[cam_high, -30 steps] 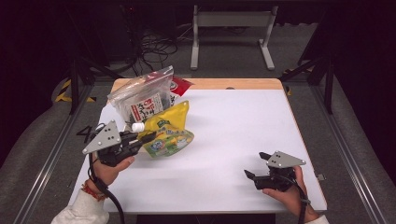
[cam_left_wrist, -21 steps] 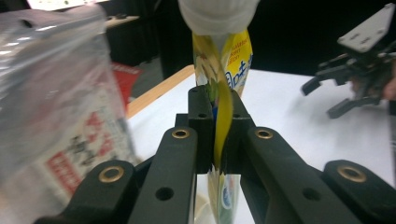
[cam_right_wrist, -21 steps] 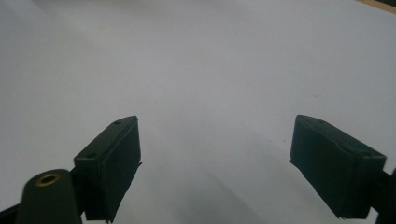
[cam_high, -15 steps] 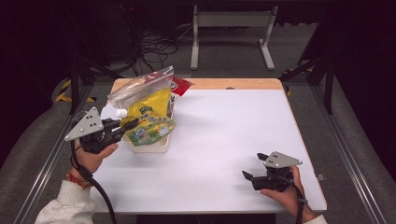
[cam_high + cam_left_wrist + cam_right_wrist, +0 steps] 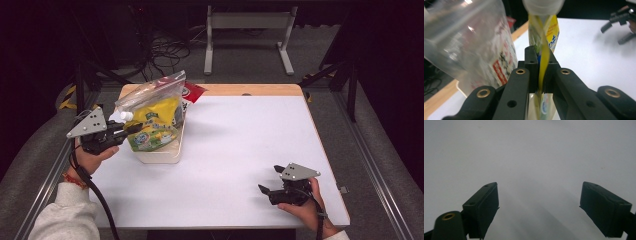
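A yellow spouted pouch (image 5: 154,126) with a white cap (image 5: 125,116) hangs over a shallow cream tray (image 5: 159,156) at the table's left. My left gripper (image 5: 131,129) is shut on the pouch's edge just below the cap. In the left gripper view the black jaws pinch the yellow pouch (image 5: 543,67) flat, with the cap (image 5: 543,6) above them. My right gripper (image 5: 266,190) rests low near the front right of the table, open, with nothing between its fingers (image 5: 484,207).
A clear plastic bag (image 5: 150,92) with printed packets inside leans in the tray behind the pouch, and is close on the left as the bag (image 5: 469,37). A red packet (image 5: 193,91) lies at the far edge. White table (image 5: 250,135) spreads to the right.
My left gripper has carried the pouch left and toward the far side, from the table's left-middle to over the tray beside the clear bag. The right gripper has barely moved.
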Available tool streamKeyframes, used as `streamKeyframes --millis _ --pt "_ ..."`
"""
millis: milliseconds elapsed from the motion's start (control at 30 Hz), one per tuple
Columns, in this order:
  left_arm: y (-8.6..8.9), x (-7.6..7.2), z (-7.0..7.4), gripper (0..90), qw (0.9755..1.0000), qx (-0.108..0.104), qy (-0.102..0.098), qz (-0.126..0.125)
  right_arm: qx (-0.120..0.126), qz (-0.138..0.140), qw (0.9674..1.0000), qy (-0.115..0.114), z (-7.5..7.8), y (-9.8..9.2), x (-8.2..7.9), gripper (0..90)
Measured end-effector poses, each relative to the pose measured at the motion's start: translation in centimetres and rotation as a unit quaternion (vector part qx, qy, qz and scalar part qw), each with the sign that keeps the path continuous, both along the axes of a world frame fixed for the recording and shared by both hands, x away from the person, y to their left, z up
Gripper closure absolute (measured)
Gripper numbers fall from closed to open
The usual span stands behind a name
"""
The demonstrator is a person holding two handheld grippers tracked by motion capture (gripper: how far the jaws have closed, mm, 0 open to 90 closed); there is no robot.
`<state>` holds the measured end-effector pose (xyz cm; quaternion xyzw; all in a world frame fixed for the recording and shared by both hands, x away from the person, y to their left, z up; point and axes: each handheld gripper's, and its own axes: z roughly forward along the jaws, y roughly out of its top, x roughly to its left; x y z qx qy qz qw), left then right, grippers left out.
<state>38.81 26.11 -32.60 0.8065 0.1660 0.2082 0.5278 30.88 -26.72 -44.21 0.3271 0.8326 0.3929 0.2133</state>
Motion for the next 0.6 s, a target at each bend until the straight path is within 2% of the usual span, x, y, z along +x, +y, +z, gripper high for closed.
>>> streamKeyframes --millis 33,133,200,300,600 --pt "0.0 0.1 -0.2 85.8 0.9999 0.011 0.003 -0.003 -0.001 0.0 1.0 0.0 0.0 0.0 0.0 15.5" --pt "0.1 0.2 -0.3 86.4 0.9999 0.007 0.007 -0.009 -0.005 -0.002 1.0 0.004 -0.2 0.0 0.1 15.5" --pt "0.4 0.4 -0.6 86.4 0.9998 0.0 0.012 -0.013 -0.006 -0.001 1.0 0.006 -0.2 -0.1 0.1 15.5" --pt "1.0 0.6 -1.0 86.8 0.9988 -0.028 0.026 -0.031 -0.009 -0.003 0.9999 0.011 -0.3 0.0 0.1 15.5" --pt "1.1 1.1 -1.1 86.8 0.9981 -0.011 0.045 -0.041 -0.019 0.002 0.9997 0.013 -0.5 0.2 0.1 15.2"
